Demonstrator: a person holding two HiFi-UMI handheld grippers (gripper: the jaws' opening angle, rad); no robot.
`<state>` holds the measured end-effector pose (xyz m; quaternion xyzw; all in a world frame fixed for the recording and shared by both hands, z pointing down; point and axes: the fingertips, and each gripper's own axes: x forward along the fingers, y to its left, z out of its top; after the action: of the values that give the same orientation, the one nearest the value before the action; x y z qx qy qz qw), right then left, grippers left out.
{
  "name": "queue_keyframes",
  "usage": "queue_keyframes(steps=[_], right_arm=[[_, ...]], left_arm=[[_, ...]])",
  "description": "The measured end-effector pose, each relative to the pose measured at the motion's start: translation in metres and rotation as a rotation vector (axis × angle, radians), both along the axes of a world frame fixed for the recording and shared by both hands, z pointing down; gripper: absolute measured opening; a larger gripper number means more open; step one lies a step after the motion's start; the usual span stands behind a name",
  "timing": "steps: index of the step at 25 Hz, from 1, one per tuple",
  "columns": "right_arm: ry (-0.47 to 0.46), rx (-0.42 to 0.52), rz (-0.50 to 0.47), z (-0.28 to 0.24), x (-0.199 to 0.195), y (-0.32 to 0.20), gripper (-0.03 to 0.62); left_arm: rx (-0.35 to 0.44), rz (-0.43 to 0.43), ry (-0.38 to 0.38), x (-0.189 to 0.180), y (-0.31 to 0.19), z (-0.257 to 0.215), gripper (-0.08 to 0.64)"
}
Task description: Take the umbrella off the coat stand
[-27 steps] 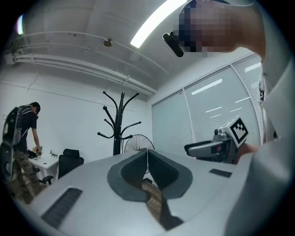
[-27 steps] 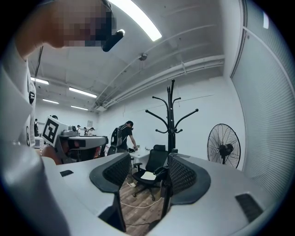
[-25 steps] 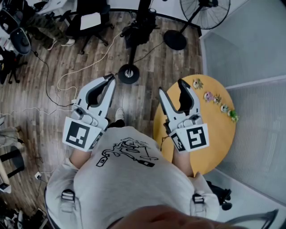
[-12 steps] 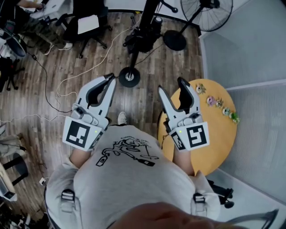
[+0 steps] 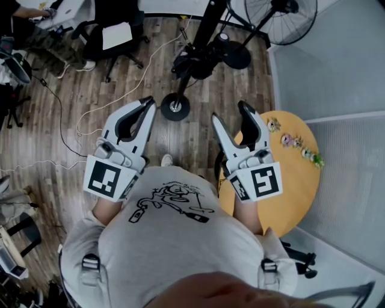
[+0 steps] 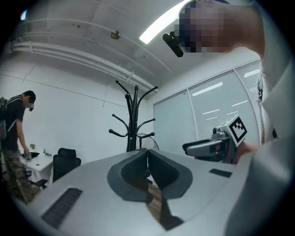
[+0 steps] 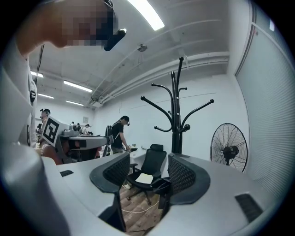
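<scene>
Left gripper (image 5: 146, 105): jaws pressed together, nothing held.
Coat stand (image 5: 203, 27): set ahead, between the grippers, well apart from both. The umbrella (image 5: 194, 62), so judged, is hung as a dark bundle below the hooks.
Right gripper (image 5: 230, 112): jaws spread, nothing between.
Step judged: approach. Required next: gap closed, spread jaws brought round the umbrella.

I am standing over a wood-plank floor (image 5: 66, 120) where white cables (image 5: 129, 75) are trailing. A round yellow tabletop (image 5: 301, 192) is sitting at my right, beside ribbed pale panels (image 5: 337, 78). Ahead, a pedestal fan (image 7: 229, 152) and a black office chair (image 7: 148, 167) are standing before a white wall (image 7: 198, 133), and strip lights (image 7: 146, 14) are glowing overhead.
</scene>
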<state>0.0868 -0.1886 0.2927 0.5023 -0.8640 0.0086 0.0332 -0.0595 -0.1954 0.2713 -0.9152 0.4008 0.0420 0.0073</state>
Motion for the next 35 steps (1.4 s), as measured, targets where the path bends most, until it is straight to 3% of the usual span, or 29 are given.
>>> queue_keyframes(steps=[12, 35], right_arm=[[-0.001, -0.041, 0.036, 0.02, -0.002, -0.025, 0.258], [0.023, 0.01, 0.065, 0.038, 0.028, -0.081, 0.256]], left_arm=[[-0.073, 0.014, -0.002, -0.007, -0.024, 0.03, 0.011], [-0.061, -0.045, 0.0, -0.012, -0.016, 0.028, 0.012]])
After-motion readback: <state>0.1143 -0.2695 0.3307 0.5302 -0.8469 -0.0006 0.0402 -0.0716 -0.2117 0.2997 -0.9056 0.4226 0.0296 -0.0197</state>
